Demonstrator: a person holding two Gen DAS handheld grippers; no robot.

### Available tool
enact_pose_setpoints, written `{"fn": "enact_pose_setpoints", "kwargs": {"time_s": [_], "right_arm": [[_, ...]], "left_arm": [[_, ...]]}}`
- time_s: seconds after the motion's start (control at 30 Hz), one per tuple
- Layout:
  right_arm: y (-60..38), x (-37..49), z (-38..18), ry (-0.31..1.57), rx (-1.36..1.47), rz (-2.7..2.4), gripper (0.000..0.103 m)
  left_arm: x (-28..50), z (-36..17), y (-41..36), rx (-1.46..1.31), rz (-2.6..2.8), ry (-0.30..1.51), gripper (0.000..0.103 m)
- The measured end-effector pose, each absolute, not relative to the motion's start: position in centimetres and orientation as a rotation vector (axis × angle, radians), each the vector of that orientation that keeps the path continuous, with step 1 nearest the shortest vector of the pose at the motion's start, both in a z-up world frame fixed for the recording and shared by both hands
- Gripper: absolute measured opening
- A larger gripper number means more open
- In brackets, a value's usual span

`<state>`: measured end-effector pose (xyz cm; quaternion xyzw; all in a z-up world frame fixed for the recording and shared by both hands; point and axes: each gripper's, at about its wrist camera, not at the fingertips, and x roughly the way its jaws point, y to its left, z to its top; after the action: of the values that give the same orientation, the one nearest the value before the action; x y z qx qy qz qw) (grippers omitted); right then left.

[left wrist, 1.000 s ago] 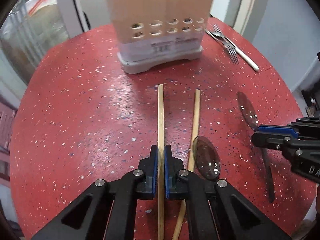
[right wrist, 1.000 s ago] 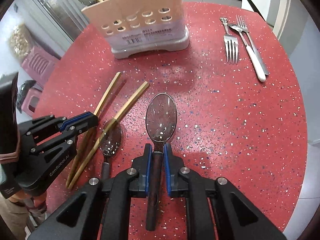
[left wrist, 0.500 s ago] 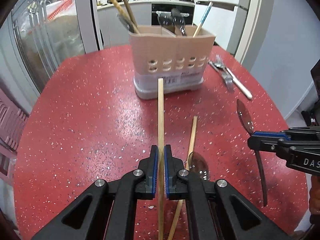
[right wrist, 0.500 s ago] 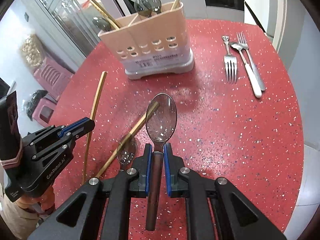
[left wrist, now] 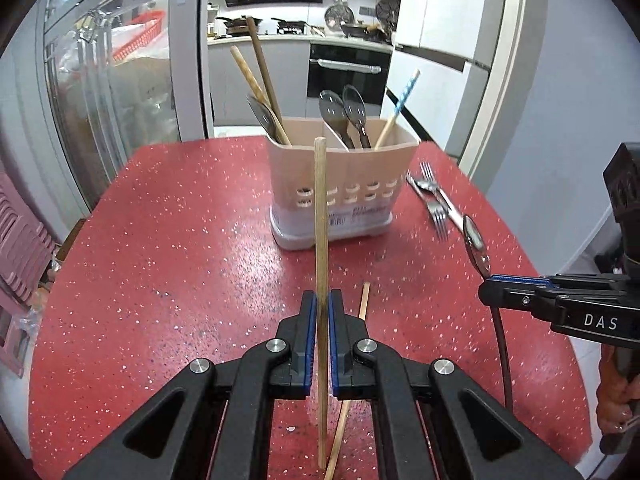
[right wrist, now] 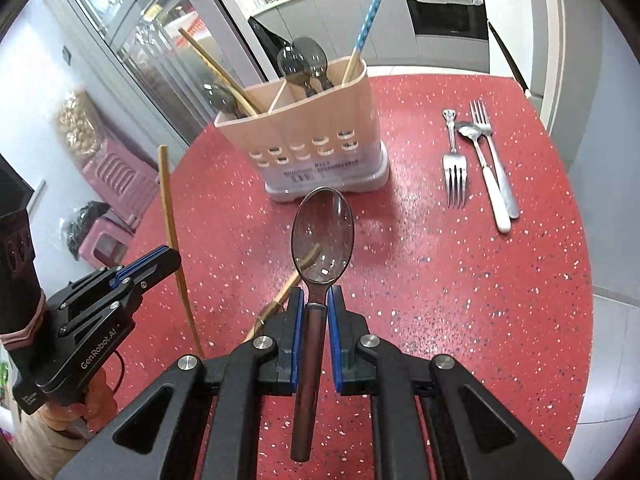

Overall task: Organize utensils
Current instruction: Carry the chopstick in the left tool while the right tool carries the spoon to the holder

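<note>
Carrying two items at once: left claw point(left wrist: 319, 344) clamped on chopstick point(left wrist: 320, 216), right claw point(right wrist: 312, 340) clamped on spoon point(right wrist: 322, 236). Both clear of table point(left wrist: 160, 264), holder point(left wrist: 344, 184) ahead of both claws.

Risks, judged from this view:
- Chopstick gripped near mid-length, long tail hanging behind the pads. Could pivot in the grip on any bump against the holder rim, then miss the slot.
- Left slot of holder already held two chopsticks plus a spoon, all leaning. Incoming tip could jam on those, or tip the holder.
- Spoon pinched at the neck just below the bowl, smooth handle. Could slip or twist between the pads on tilt-up for the drop.
- Both claws heading for one holder: collision likely unless staggered.
- Second chopstick point(left wrist: 362, 308) lay loose on the table just right of the left claw; low pass could knock it.

Looks:
- Chopstick: pale wood, straight, pointing away from the claw toward the holder front.
- Spoon: dark translucent bowl, brown handle, bowl forward of the right claw, face up.
- Holder: pink, divided, vent holes low on the front, white base.
- Forks point(right wrist: 456, 172) and a white-handled piece point(right wrist: 494, 196) lay far right of the right claw, untouched.
</note>
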<state>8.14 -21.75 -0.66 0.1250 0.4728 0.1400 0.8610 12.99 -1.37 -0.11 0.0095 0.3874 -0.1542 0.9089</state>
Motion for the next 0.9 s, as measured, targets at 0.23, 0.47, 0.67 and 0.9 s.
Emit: {"fn": "enact_pose_setpoints", "kwargs": {"time_s": [0.23,0.47,0.67,0.9], "right_arm": [[-22.0,8.5,1.4,0.938,0.266,0.313,0.013],[-22.1,9.7,3.7,0.887,0.264,0.326,0.013],[-22.5,11.6,6.2,0.836,0.264,0.325,0.013],[-22.8,14.7,8.9,0.774,0.268,0.309,0.013]], "left_arm": [[13.0,1.9,-0.1,-0.046,-0.311,0.754,0.029],[13.9,4.3,0.4,-0.084,-0.309,0.705,0.029],[15.9,7.0,0.4,-0.12,-0.3,0.655,0.029],[19.3,10.6,-0.5,-0.13,-0.295,0.577,0.029]]}}
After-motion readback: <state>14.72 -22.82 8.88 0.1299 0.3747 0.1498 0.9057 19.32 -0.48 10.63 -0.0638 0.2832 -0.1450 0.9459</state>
